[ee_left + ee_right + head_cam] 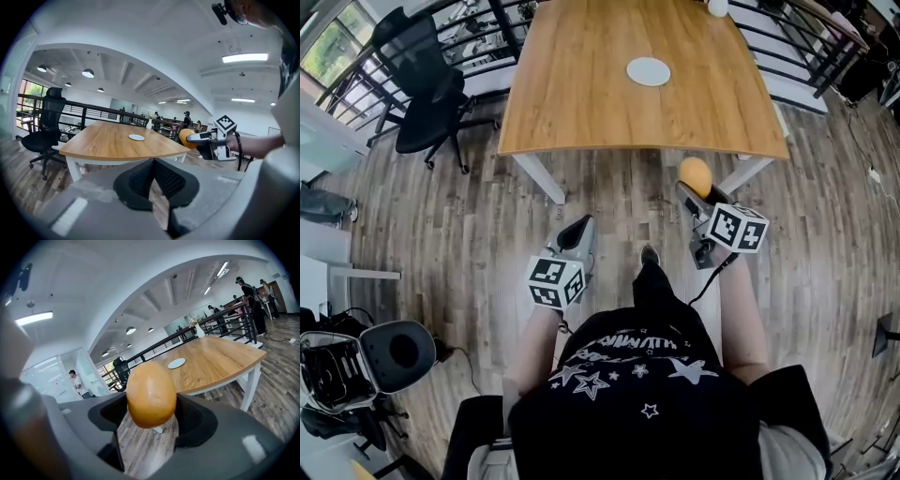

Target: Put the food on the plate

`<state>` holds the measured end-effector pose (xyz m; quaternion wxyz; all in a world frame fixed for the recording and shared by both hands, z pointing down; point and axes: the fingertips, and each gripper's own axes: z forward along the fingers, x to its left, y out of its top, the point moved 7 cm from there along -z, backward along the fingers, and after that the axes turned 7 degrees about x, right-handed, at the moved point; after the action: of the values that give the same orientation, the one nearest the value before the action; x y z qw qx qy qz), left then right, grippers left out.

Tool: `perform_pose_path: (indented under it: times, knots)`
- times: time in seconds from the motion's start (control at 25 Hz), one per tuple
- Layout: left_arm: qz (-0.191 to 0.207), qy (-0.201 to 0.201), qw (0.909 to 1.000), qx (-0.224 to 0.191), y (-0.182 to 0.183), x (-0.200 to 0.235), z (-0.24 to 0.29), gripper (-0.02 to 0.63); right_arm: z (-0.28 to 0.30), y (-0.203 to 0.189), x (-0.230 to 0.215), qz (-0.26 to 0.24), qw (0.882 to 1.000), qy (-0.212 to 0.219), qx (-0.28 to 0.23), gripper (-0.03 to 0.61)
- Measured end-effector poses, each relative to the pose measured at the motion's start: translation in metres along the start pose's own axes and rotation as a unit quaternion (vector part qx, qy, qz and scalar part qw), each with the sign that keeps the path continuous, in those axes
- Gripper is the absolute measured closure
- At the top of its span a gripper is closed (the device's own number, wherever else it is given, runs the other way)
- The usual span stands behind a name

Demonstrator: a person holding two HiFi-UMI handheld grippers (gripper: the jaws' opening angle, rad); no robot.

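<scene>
So, scene: a person is seen from above, facing a wooden table (581, 103) on a plank floor (441, 244), with a gripper held in each hand.
Right gripper (694, 185): clamped on the food; both pads are pressed against its sides, as shown in the right gripper view.
Food (151, 394): an orange, smooth, egg-shaped piece, carried in the air above the floor, just off the table's near edge by the right-hand table leg. It is not over the tabletop.
Left gripper (153, 174): jaws are closed together tip to tip and nothing is gripped between them; only floor is seen through the narrow slit below the tips.
Left gripper position: held low over the floor, short of the table and level with the right gripper, with the two well apart.
Plate (648, 71): white, round and bare, set flat near the middle of the tabletop, well apart from the food.
Vase (717, 7): white, placed at the table's far edge, beyond the plate.
Office chair (427, 84): black, parked off the table's left side, beside a dark railing (356, 75).
Cross-check: in the left gripper view the right gripper is seen from the side with the orange food at its tip, near the table's corner.
</scene>
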<state>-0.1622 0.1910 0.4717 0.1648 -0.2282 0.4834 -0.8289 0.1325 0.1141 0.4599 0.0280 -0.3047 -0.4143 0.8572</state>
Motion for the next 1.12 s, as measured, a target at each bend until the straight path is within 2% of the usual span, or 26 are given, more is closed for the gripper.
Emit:
perform_pose_path:
  times: [0.28, 0.6, 0.96, 1.12]
  knots:
    - [-0.009, 0.021, 0.9997, 0.005, 0.049, 0.021, 0.055, 0.612, 0.048, 0.063, -0.024, -0.007, 1.0, 0.021, 0.019, 0.258]
    - [-0.013, 0.024, 0.9993, 0.025, 0.086, 0.032, 0.116, 0.612, 0.082, 0.11, -0.069, 0.007, 0.999, 0.021, 0.037, 0.258]
    - [-0.002, 0.036, 0.9991, 0.023, 0.119, 0.031, 0.187, 0.612, 0.113, 0.149, -0.128, 0.007, 0.999, 0.03, 0.045, 0.258]
    - [-0.002, 0.047, 0.9987, 0.018, 0.128, 0.035, 0.204, 0.613, 0.126, 0.169, -0.141, -0.003, 0.998, 0.036, 0.047, 0.258]
